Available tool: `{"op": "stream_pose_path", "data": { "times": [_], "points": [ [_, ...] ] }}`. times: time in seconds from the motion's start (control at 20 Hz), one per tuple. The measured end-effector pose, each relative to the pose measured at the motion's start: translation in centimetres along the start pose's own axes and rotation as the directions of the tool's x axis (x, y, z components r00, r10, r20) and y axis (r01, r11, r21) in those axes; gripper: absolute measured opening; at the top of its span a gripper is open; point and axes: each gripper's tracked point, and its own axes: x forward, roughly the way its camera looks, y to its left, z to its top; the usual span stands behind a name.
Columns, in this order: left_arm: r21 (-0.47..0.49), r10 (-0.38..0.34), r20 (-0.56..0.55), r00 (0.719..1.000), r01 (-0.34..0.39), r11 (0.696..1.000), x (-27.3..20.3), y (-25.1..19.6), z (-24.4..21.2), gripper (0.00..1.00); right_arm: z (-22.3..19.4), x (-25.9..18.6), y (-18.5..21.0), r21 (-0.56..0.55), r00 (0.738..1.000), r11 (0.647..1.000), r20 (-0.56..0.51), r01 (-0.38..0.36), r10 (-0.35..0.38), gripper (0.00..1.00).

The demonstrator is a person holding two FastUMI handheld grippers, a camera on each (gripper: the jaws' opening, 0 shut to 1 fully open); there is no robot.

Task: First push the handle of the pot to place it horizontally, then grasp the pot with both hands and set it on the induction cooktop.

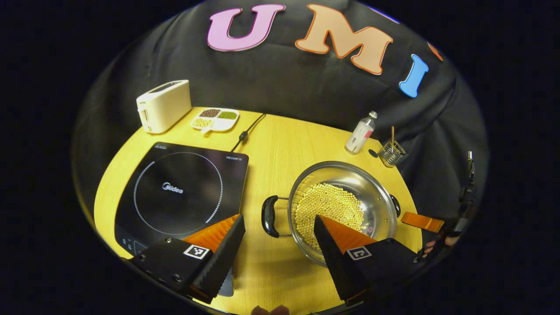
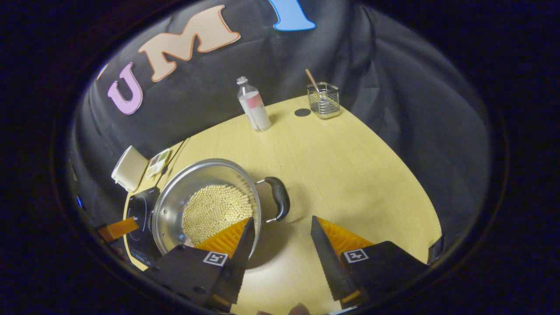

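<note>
We see a pale wooden table [image 2: 350, 175] under warm light, its far edge meeting a black cloth wall [image 2: 393, 87] that hangs in soft folds and curves around both sides

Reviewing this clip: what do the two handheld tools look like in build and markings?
The left tool and the right tool look alike: each has two wedge-shaped fingers with sawtooth edges and ribbed inner faces, mounted on blocky dark carriers. Every carrier bears a small square black-and-white fiducial tag, and screw heads show on the left-hand carriers. Both are open.
</note>
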Motion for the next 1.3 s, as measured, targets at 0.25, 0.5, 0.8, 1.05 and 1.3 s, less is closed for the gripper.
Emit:
{"op": "stream_pose_path", "data": {
  "times": [0.25,0.5,0.8,1.05,1.3],
  "points": [
    [0.03,0.0,-0.071,0.997,0.002,1.0,3.7,0.7,-0.7,0.98,0.4,2.0,-0.2,-0.07,0.999,0.997,-0.012,0.044,-0.045,0.71],
    [0.01,0.006,-0.14,0.99,-0.005,1.0,5.6,1.4,-1.9,0.97,0.4,4.9,0.2,-0.166,0.997,0.984,-0.036,0.06,-0.067,0.76],
    [0.003,0.0,-0.202,0.979,0.0,1.0,7.5,1.5,-3.2,0.91,0.6,6.2,0.7,-0.236,0.995,0.968,-0.023,0.089,-0.097,0.82],
    [-0.009,-0.011,-0.203,0.979,0.01,1.0,8.3,1.1,-3.1,0.73,0.7,7.0,1.2,-0.22,0.996,0.972,-0.018,0.084,-0.09,0.85],
    [0.03,0.016,-0.201,0.979,-0.01,0.999,8.6,1.4,-2.8,0.64,0.3,8.0,1.6,-0.217,0.996,0.973,-0.024,0.078,-0.086,0.6]
  ]
}}
